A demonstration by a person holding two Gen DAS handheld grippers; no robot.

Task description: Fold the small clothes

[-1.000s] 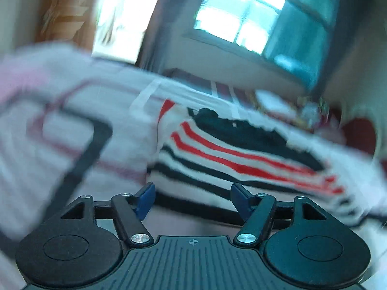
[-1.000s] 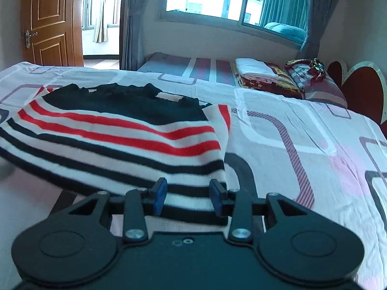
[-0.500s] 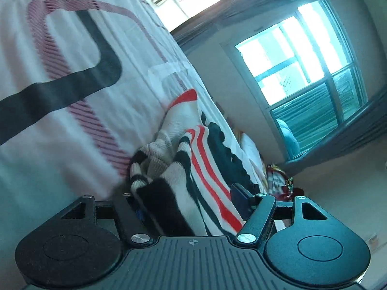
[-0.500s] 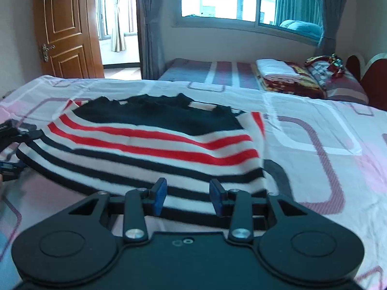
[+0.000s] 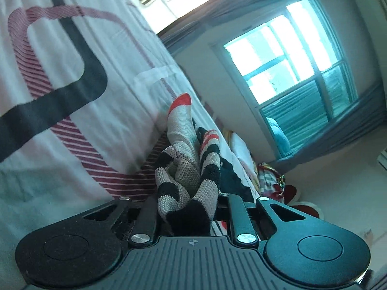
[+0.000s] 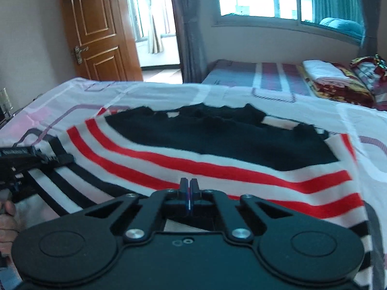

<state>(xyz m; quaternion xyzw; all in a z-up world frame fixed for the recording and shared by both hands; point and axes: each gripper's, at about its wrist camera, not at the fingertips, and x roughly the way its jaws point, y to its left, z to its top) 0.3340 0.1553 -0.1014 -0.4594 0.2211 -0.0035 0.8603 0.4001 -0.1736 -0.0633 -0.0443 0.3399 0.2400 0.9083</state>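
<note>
Both tongs just closed on sweater point(image 6: 217, 159) hem, bed point(image 6: 314, 111) centre frame.
Left tongs point(image 5: 191, 207) pinch bunched knit; right tongs point(image 6: 189, 194) pressed together, grip on fabric unclear, so that side may stay behind, skewing fold.

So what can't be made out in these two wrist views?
- Left wrist: the left gripper pads, buried in bunched striped sweater.
- Right wrist: whether the right gripper pinches any cloth; its own body hides the hem.
- Right wrist: the sweater's near edge, cut off below.
</note>
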